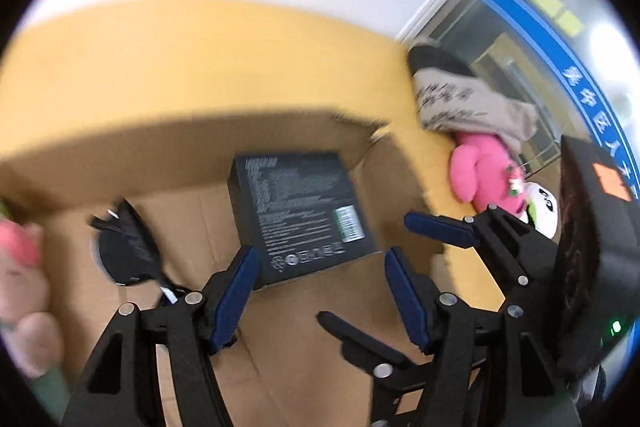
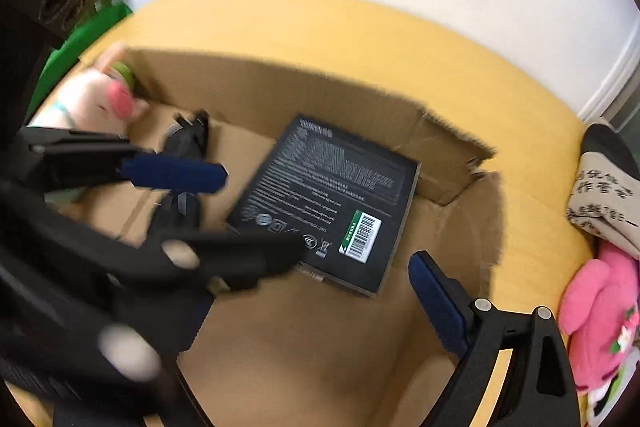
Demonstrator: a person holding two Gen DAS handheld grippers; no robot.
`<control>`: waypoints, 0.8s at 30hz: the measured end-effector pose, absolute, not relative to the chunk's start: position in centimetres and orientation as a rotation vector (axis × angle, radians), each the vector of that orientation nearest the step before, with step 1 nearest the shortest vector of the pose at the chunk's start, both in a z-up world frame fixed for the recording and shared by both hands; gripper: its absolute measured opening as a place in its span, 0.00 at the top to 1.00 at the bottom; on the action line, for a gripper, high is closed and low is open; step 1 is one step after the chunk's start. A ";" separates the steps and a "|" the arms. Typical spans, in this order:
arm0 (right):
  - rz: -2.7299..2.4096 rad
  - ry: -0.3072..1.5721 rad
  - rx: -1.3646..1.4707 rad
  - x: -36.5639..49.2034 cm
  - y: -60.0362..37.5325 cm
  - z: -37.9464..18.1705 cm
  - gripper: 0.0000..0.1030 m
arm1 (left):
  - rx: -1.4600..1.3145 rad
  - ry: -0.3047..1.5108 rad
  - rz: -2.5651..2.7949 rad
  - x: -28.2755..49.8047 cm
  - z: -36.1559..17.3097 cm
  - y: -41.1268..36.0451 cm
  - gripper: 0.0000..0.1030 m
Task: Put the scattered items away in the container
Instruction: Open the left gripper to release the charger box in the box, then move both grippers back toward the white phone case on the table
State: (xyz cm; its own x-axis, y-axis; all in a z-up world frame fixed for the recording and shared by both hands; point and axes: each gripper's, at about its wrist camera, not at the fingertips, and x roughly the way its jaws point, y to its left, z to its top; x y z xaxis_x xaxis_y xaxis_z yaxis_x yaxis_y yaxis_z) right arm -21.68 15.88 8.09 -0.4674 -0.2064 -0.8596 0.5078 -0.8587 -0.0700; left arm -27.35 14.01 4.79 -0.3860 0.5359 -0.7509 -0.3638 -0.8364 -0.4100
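Note:
An open cardboard box [image 1: 192, 151] [image 2: 304, 87] stands on a yellow surface. On its floor lie a flat black packet [image 1: 300, 211] [image 2: 332, 195] with a barcode label and a black corded item [image 1: 124, 251] [image 2: 188, 143]. A pale pig plush [image 1: 20, 267] [image 2: 92, 99] rests at the box's left edge. My left gripper [image 1: 320, 253] [image 2: 262, 213] hangs open over the box floor, just short of the packet, with nothing between its pads. My right gripper [image 1: 364, 267] is beside it on the right, open and empty; one finger [image 2: 436, 303] shows in its own view.
Outside the box on the right lie a pink plush [image 1: 484, 175] [image 2: 600, 307], a white panda-like toy [image 1: 540, 203] and a beige cloth with black writing [image 1: 460, 103] [image 2: 604, 195]. The box's right wall [image 2: 452, 163] is torn. A white wall rises behind the yellow surface [image 1: 200, 47].

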 end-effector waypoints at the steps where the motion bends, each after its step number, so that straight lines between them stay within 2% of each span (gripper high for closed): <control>1: -2.358 0.428 1.265 -20.7 16.1 9.2 0.07 | -1.248 -0.212 2.254 -26.1 6.3 13.6 0.35; 6: -2.432 0.269 1.081 -15.3 17.4 14.7 0.02 | -1.067 -0.118 2.343 -19.5 12.0 11.4 0.31; 12: -2.437 0.179 0.930 -7.9 19.9 19.0 0.00 | -0.955 -0.122 2.439 -12.3 14.4 8.6 0.27; 17: -2.406 0.177 0.931 -3.1 19.9 18.1 0.00 | -0.981 -0.184 2.452 -7.1 12.7 5.8 0.27; 24: -2.386 0.075 1.062 0.3 21.3 14.2 0.00 | -1.077 -0.252 2.445 -3.0 8.8 3.7 0.27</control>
State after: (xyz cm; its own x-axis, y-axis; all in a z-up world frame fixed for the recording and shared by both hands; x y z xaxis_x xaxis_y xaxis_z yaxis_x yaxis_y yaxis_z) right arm 0.33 21.25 14.17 -0.5554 -0.4391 -0.7062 0.4827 -0.8617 0.1561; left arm -2.99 3.72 8.80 -0.5917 0.4743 -0.6519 -0.3313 -0.8802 -0.3398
